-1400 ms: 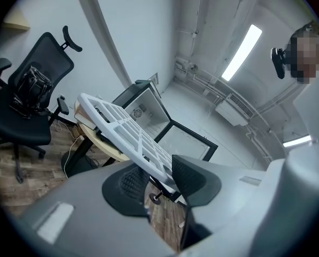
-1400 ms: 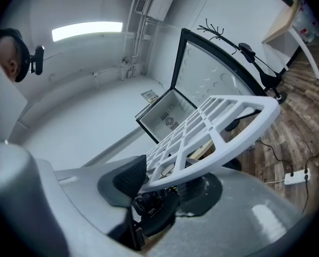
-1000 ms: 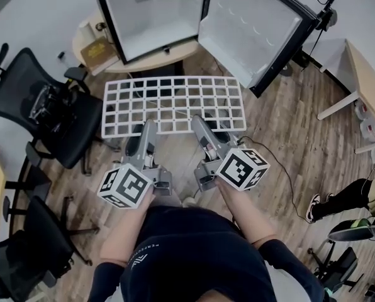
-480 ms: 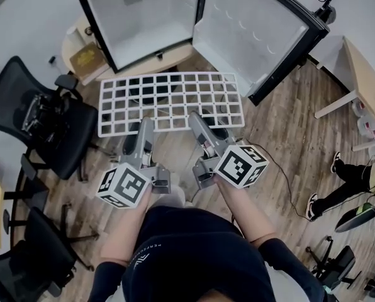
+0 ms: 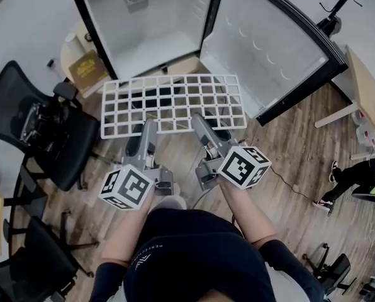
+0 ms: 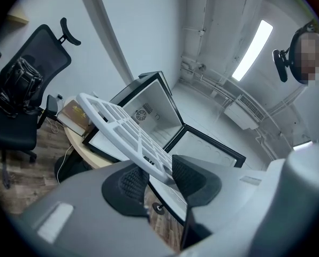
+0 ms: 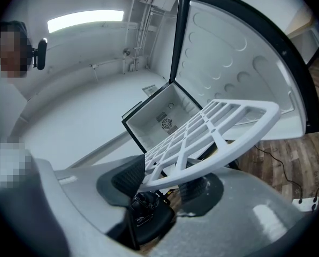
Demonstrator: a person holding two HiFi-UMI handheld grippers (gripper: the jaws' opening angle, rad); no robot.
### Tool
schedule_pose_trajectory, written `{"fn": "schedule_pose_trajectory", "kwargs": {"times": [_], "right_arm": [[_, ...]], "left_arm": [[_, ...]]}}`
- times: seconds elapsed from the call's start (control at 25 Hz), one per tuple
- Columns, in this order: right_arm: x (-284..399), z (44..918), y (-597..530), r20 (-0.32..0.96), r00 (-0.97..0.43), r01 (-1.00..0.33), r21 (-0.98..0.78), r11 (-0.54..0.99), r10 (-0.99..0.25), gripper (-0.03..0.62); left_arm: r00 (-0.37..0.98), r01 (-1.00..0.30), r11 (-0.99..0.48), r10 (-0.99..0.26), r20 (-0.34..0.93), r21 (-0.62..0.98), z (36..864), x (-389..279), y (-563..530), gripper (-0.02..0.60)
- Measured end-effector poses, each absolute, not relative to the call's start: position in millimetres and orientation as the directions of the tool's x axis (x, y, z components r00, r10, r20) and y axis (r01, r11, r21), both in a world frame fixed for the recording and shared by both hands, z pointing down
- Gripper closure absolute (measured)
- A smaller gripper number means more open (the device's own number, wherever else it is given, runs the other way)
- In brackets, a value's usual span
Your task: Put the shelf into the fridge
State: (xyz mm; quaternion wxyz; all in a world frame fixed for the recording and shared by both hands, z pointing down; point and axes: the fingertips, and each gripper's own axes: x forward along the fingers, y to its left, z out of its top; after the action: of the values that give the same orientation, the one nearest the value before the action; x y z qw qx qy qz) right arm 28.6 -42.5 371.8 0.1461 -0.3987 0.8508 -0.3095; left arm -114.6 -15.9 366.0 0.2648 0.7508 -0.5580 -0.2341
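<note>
The white grid shelf point(image 5: 175, 102) hangs level in front of the small black fridge point(image 5: 146, 27), whose door point(image 5: 266, 49) stands wide open to the right. My left gripper point(image 5: 148, 126) is shut on the shelf's near edge, left of the middle. My right gripper point(image 5: 199, 121) is shut on the same edge further right. In the left gripper view the shelf point(image 6: 122, 127) runs from between the pads of the left gripper point(image 6: 159, 178) toward the fridge point(image 6: 154, 106). In the right gripper view the right gripper point(image 7: 167, 178) clamps the shelf point(image 7: 218, 127), with the fridge's white inside point(image 7: 165, 116) beyond it.
The fridge sits on a round wooden table with a brown box point(image 5: 87, 71) on its left part. Black office chairs point(image 5: 43, 131) stand at the left, another point(image 5: 30, 263) at the lower left. A desk point(image 5: 370, 87) and a person's legs point(image 5: 345, 175) are at the right.
Both grippers have carried the shelf closer to the fridge, which now looks larger and nearer in the head view. The legs at the right have shifted. The grips are unchanged.
</note>
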Motion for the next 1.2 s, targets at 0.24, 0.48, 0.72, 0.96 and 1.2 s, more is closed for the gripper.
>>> {"fn": "schedule_pose_trajectory", "kwargs": {"times": [0.24,0.48,0.72,0.96,1.2], "right_arm": [[13,367,-76,0.001,-0.634,-0.600,-0.631,0.491,-0.773,0.421],[5,361,-104,0.018,-0.627,-0.623,-0.611,0.488,-0.779,0.419],[9,348,-134,0.018,-0.621,-0.634,-0.600,0.488,-0.784,0.419],[10,334,-163,0.005,-0.640,-0.618,-0.597,0.511,-0.768,0.421],[13,322,-193,0.005,-0.688,-0.568,-0.627,0.534,-0.726,0.427]], "left_arm": [[0.293,-0.700,-0.270,-0.953,-0.079,0.661,364,-129,-48,0.437],[0.308,-0.674,-0.279,-0.948,-0.082,0.684,364,-137,-75,0.436],[0.307,-0.648,-0.283,-0.947,-0.098,0.707,356,-134,-104,0.437],[0.301,-0.646,-0.277,-0.949,-0.097,0.711,343,-132,-129,0.439],[0.247,-0.676,-0.231,-0.966,-0.080,0.699,324,-125,-146,0.439]]}}
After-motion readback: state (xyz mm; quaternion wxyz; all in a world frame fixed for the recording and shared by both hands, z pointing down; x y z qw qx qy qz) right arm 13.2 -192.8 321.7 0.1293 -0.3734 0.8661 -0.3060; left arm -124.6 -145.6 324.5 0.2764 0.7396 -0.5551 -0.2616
